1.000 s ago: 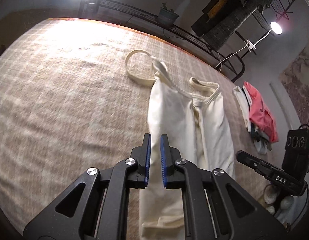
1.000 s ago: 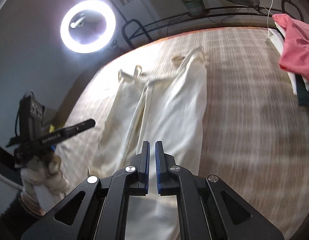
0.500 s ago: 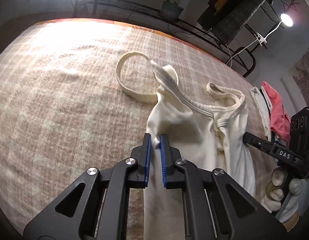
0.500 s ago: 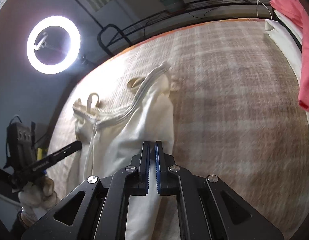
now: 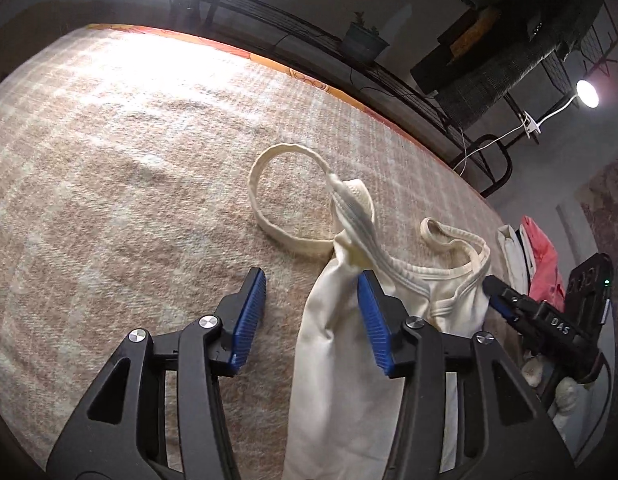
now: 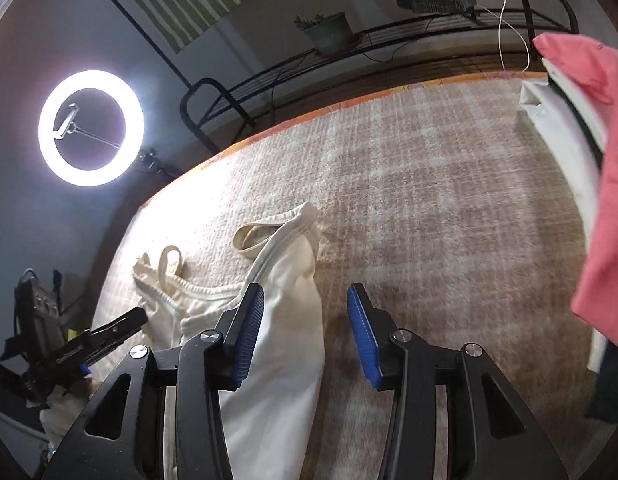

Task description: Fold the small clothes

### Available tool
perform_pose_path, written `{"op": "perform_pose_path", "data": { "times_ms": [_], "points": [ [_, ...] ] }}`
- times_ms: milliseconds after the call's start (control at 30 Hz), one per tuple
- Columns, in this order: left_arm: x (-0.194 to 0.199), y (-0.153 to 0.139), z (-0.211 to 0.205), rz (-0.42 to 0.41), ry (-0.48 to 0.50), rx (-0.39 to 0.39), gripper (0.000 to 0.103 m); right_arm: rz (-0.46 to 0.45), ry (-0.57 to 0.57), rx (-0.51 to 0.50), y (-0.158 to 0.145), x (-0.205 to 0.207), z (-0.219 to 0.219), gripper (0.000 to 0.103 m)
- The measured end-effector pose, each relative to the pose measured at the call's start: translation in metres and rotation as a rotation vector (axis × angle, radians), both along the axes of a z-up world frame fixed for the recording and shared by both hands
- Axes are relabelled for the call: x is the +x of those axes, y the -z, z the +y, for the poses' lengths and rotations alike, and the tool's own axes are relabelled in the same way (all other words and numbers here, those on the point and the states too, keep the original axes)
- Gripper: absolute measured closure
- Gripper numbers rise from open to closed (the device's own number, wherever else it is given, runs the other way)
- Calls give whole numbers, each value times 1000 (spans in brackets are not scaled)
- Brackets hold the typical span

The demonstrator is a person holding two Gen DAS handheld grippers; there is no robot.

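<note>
A cream tank top point(image 5: 333, 340) lies lengthwise on the plaid blanket point(image 5: 129, 160), narrowed into a strip, with one strap loop point(image 5: 269, 208) spread out to the left. My left gripper point(image 5: 311, 280) hovers over its left edge. Its jaws are opening, and the fabric's edge lies loose between them, close to the right pad point(image 5: 371, 312). In the right wrist view the top point(image 6: 293, 264) shows its right edge between the opening jaws of my right gripper point(image 6: 305, 296), close to the left pad point(image 6: 249, 328), with no grip on it. Each gripper shows in the other's view, the right gripper point(image 5: 495, 292) and the left gripper point(image 6: 125, 320).
A stack of folded clothes with a coral one on top point(image 6: 589, 160) sits at the blanket's right side. Behind the bed stand a metal rack with a plant pot point(image 5: 365, 40), a ring light point(image 6: 91, 128) and a clip lamp point(image 5: 587, 94). A gloved hand point(image 5: 565, 396) holds the right gripper.
Both grippers, shut on the top's edges earlier, moved across the blanket with it. Their jaws have now come apart and the fabric lies loose on the blanket.
</note>
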State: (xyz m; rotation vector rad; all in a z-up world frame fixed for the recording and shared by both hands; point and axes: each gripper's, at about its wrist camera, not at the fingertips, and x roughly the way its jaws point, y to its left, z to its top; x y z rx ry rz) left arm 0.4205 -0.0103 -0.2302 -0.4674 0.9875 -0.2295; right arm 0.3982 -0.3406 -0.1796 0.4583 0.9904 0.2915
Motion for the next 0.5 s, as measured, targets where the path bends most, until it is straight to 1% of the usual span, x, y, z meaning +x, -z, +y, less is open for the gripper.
{"op": "perform_pose_path", "data": {
  "times_ms": [67,100,167,200,233,267,300,333,367,400,500],
  "points": [
    [6,0,-3,-1,5,1,54,10,2,21,6,5,1,60],
    [10,0,-6,2,6,-3,54,-2,2,35,6,3,-1,60],
    [18,1,-7,4,2,-17,54,-4,8,52,7,6,-5,64],
    [21,1,-8,3,-1,-23,54,-2,13,58,7,8,-6,68],
    [25,1,-9,-1,-4,-22,55,-1,20,73,9,9,-9,79],
    [27,1,-9,-3,-7,-13,64,7,22,83,11,10,-11,86],
    [29,2,-10,-2,-10,-2,84,19,24,93,12,11,-14,96],
    [31,5,-11,10,-5,-3,92,37,25,109,16,13,-15,96],
    [33,8,-11,13,4,-23,96,35,28,121,16,12,-17,97],
    [33,8,-12,8,5,-26,99,33,26,122,16,12,-17,99],
    [29,4,-12,-7,11,-17,101,27,20,106,14,10,-15,100]
  ]
}}
